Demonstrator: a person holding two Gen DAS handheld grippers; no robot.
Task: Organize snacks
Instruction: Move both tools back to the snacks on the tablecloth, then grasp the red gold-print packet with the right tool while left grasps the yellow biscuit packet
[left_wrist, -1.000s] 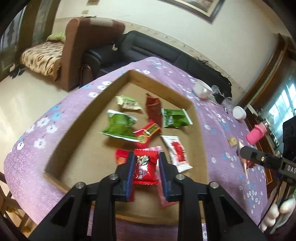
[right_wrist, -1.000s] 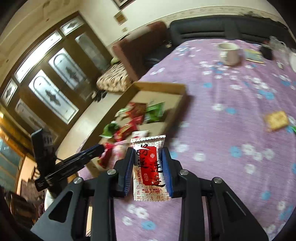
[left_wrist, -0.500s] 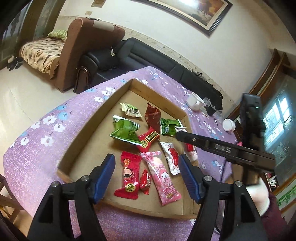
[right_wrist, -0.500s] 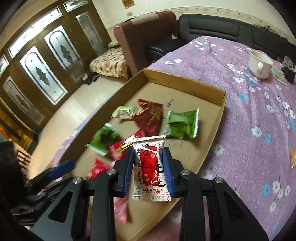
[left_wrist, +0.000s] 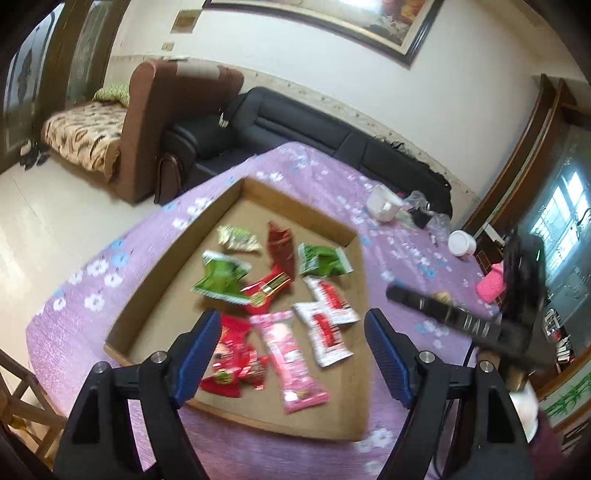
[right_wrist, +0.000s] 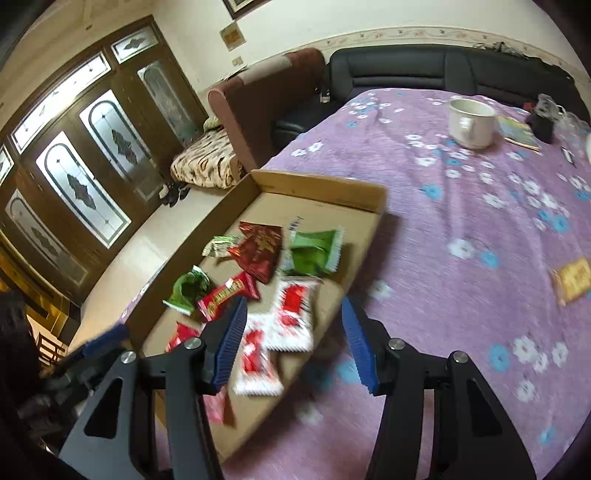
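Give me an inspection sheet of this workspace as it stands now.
Surface: table under a purple floral cloth.
Job's things: shallow cardboard tray holding loose snack packets, among them two white-and-red packets side by side, a pink packet and a green packet; one yellow snack lies outside on the cloth.
Clutter: white mug, white tub, pink item.
Grippers: left gripper open, empty; right gripper open, empty.
Cables: nothing seen.
Surroundings: black sofa, brown armchair, glazed doors.
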